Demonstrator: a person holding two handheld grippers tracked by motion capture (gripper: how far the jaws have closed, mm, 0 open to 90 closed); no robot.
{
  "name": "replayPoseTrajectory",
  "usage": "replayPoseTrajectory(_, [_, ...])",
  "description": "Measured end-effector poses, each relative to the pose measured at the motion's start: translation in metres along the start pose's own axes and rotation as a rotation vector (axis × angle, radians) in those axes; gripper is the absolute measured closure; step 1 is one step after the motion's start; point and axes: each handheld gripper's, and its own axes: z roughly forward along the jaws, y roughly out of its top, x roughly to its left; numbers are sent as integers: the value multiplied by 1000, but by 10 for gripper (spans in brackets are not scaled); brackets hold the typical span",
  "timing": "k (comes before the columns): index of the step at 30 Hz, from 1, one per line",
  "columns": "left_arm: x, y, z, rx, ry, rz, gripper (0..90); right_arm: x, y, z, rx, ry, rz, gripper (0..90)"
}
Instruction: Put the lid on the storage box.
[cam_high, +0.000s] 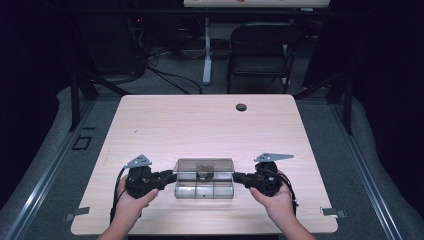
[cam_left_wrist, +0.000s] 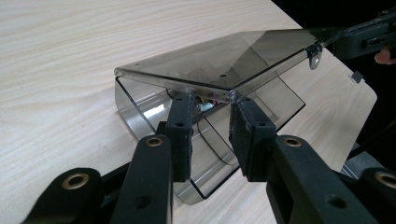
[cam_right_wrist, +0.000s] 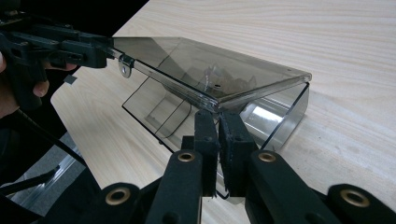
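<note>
1. The clear smoky box (cam_high: 204, 181) sits on the wooden table (cam_high: 200, 120) near its front edge, lid (cam_high: 203, 164) raised and tilted back – everything here is placed off that box
2. Left gripper (cam_high: 172, 176) comes in at the box's left end; in the left gripper view (cam_left_wrist: 211, 135) its jaws stand apart either side of the lid's near corner, pads (cam_left_wrist: 245, 135) not pressing on it
3. Right gripper (cam_high: 236, 176) is at the box's right end; in the right gripper view (cam_right_wrist: 219, 140) its jaws are drawn almost together – clamped on the wall of the box just below the lid's edge
4. A small metal latch (cam_left_wrist: 315, 59) hangs at the far corner of the lid, beside the other gripper's tip
5. Something small and dark (cam_high: 204, 171) lies inside the box under the lid; through the tinted plastic I cannot tell what it is
6. Both grippers' bodies are cut off at the bottom of their own views
</note>
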Motion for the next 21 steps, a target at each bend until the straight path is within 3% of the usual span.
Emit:
replayPoseTrajectory(10, [-2,-10,-3,-5,-25,-10,747,2,-8,1,15,-9,-26,854])
replayPoseTrajectory(21, [-3,-20,-5,5,-20,1,774,3,-17,4,23,-21,-47,856])
